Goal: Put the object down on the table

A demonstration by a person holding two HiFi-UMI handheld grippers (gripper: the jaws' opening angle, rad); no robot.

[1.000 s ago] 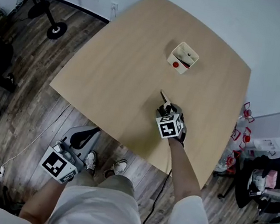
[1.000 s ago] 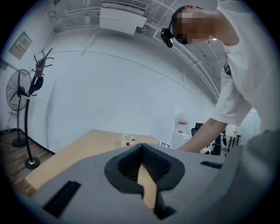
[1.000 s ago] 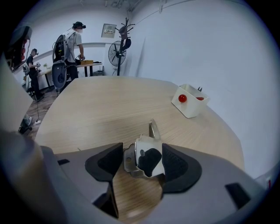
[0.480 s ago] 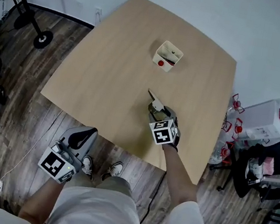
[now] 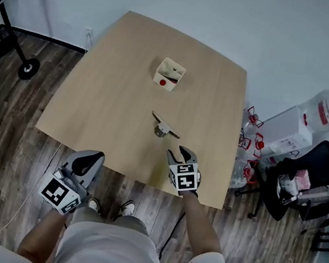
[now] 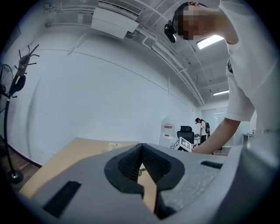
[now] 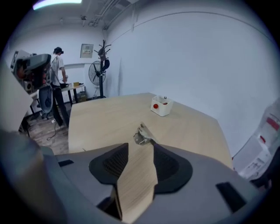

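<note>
**Metal object lies on the counter, right jaws empty and closing**

The metal object [image 5: 162, 127] rests on the wooden counter [image 5: 115, 88] near its middle, free of both grippers. It has a flat handle pointing toward 10 o'clock and a small round shiny part beneath it. A white box [image 5: 169, 74] with a red dot on its side stands well apart from it at 12 o'clock.

The right gripper [image 5: 180, 156] hangs near the object at its 5 o'clock, over the counter's near edge. In the right gripper view its jaws stand apart and are closing, with only bare wood between the pads. There the object [image 7: 142, 135] sits just past the tips and the box [image 7: 161, 105] lies farther off at 1 o'clock.

The left gripper [image 5: 88, 160] is held off the counter at the object's 7 o'clock, above the plank floor [image 5: 21, 129]. In the left gripper view its jaws meet at the tips with nothing between them [image 6: 141, 148].

A large water bottle [image 5: 327, 108] and a black chair [image 5: 318, 163] stand at 3 o'clock of the counter
</note>
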